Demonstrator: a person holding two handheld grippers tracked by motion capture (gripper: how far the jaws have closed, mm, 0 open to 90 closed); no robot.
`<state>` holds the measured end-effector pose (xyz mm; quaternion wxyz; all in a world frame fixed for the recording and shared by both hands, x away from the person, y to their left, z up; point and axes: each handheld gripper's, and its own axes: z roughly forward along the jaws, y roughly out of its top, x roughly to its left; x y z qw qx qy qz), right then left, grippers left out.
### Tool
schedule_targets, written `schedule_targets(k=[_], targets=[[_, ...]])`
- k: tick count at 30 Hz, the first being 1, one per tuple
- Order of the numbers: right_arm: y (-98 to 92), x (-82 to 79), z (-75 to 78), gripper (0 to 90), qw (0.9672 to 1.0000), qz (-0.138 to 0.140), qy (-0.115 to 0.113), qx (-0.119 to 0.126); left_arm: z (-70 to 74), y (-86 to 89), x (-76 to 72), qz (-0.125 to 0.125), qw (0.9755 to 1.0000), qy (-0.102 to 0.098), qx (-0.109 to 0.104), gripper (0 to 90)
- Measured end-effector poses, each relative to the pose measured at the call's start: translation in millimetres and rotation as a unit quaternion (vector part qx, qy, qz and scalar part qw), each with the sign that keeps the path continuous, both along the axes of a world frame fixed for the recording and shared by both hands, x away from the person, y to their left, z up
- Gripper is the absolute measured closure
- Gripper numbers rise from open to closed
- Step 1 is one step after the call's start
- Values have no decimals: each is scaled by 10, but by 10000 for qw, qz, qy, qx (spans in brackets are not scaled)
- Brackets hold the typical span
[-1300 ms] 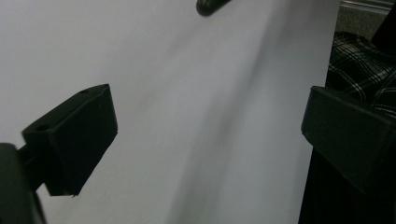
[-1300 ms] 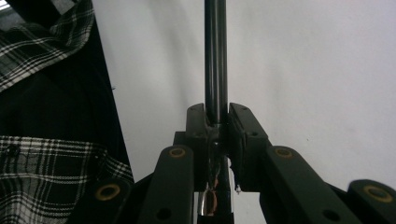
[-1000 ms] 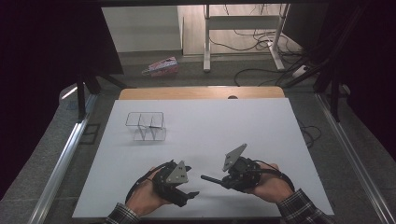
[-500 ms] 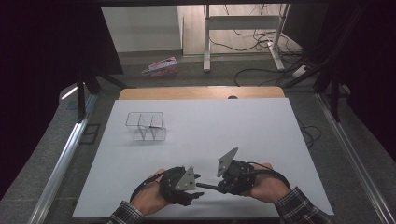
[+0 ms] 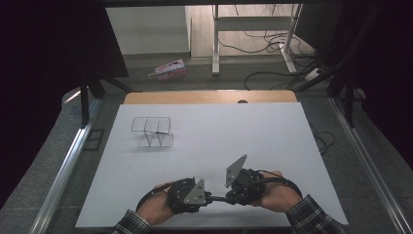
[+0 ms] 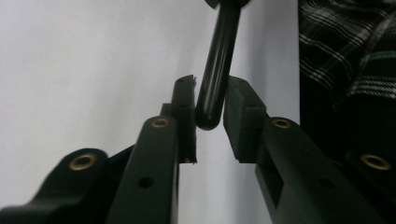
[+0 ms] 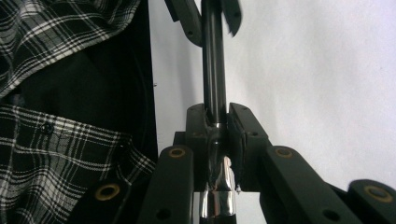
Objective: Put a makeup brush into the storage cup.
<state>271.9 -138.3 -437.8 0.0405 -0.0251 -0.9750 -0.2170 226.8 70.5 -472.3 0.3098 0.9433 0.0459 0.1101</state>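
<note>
A white table (image 5: 253, 131) holds a wire rack (image 5: 152, 131) far from both hands. Near the front edge, the right gripper (image 5: 233, 196) pinches a black pen (image 6: 215, 70); the left gripper (image 5: 207, 197) has just been closing around its cap end. Uneven squeezing could skew it. Contact there is hard to confirm.

We observe even overhead light on the white rectangular table sheet (image 5: 253, 131), with dark, underexposed surroundings. The high view is slightly soft. In the gripper views, near jaws are blurred; the glossy black cylindrical pen (image 7: 214, 70) carries a narrow highlight, its silver metal end glaring.
</note>
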Motion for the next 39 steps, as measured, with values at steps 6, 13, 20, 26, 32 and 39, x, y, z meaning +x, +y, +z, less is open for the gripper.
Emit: schedule_targets(k=[6, 13, 20, 26, 32, 39], targets=[[-16, 9, -17, 708, 10000, 35, -22, 23, 4, -5, -30, -218, 9997, 66, 99, 801], [-83, 77, -38, 262, 9980, -463, -351, 255, -10, 24, -18, 53, 9998, 105, 130, 801], [-181, 122, -29, 26, 9913, -1011, -623, 562, -3, 127, 30, 468, 9985, 289, -66, 800], [-325, 164, 21, 0, 9786, -1616, -726, 1048, -19, 251, 63, 851, 9941, 548, -379, 800], [-479, 203, 40, 0, 9626, -2176, -809, 1396, -7, 379, 90, 1177, 9873, 751, -759, 800], [-597, 220, 15, 3, 9488, -2599, -543, 1713, -26, 449, 89, 1526, 9762, 897, -1255, 800]])
